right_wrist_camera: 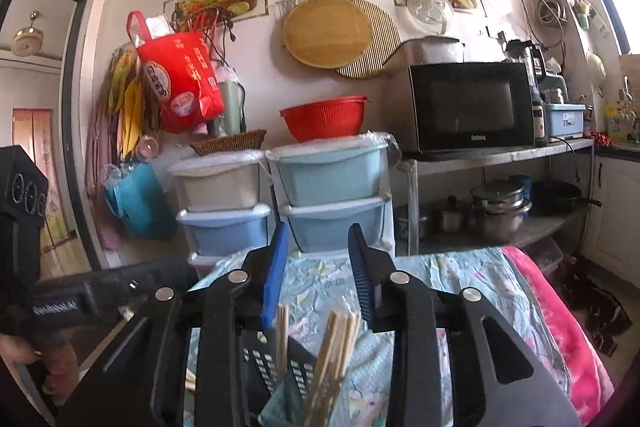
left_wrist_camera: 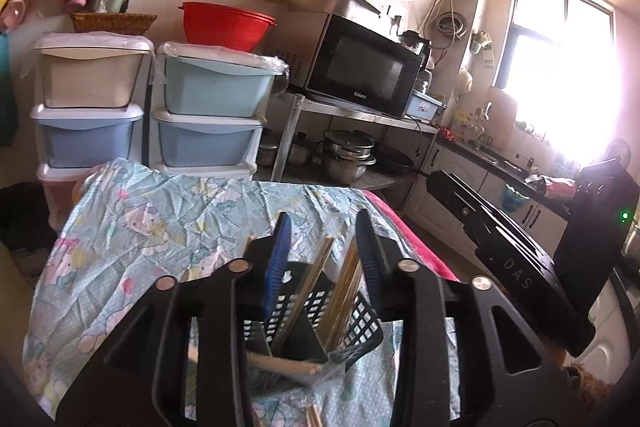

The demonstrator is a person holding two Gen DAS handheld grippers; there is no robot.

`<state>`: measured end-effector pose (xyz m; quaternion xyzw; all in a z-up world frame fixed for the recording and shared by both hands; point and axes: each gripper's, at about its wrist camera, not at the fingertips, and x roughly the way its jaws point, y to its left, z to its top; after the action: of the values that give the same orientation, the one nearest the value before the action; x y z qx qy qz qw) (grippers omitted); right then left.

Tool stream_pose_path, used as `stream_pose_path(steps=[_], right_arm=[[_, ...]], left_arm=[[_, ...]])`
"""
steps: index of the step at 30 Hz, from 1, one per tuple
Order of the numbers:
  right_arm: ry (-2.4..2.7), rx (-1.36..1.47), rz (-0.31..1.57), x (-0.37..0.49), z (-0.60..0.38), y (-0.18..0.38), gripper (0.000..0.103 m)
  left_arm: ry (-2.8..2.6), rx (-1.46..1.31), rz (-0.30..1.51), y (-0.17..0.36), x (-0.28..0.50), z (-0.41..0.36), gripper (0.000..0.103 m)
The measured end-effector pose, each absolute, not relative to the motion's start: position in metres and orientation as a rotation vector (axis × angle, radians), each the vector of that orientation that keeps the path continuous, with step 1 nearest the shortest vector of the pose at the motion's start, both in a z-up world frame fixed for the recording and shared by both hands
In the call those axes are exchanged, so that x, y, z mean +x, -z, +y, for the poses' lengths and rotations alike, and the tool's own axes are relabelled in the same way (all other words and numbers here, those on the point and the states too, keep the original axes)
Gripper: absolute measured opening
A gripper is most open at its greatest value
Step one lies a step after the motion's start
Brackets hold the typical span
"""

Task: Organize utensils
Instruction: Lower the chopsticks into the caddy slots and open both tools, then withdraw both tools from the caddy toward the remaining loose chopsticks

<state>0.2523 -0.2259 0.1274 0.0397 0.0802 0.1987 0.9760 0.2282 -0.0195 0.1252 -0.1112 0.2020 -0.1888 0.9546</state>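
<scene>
Black holder [left_wrist_camera: 320,311], tan chopsticks [left_wrist_camera: 344,291], cartoon-print cloth [left_wrist_camera: 160,227], possibly turquoise.

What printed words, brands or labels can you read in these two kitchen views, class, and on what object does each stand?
"Galanz": microwave door, lower edge.
"DAS": side of the right gripper, seen from the left wrist.
"GenRobot.AI": body of the left gripper, seen from the right wrist.
Red bag: Chinese characters, too blurred to read.
Light blue box beside the microwave: label too small to read.
</scene>
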Motion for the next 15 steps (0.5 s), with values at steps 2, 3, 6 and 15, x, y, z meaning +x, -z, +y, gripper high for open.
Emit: stream_pose_path(steps=[2, 3, 6, 15], right_arm=[[-0.392, 0.077, 0.180, 0.249, -0.227, -0.125, 0.035], [-0.395, 0.076, 0.190, 0.248, -0.228, -0.124, 0.035], [-0.386, 0.067, 0.216, 0.242, -0.229, -0.120, 0.037], [-0.388, 0.047, 0.276, 0.224, -0.232, -0.109, 0.047]], left_arm=[[0.383, -0.234, 0.411, -0.125, 0.224, -0.016, 0.037], [0.382, -0.236, 0.409, -0.125, 0.221, -0.015, 0.039], [0.375, -0.241, 0.402, -0.126, 0.212, -0.009, 0.046], [0.348, -0.231, 0.403, -0.119, 0.187, 0.001, 0.071]])
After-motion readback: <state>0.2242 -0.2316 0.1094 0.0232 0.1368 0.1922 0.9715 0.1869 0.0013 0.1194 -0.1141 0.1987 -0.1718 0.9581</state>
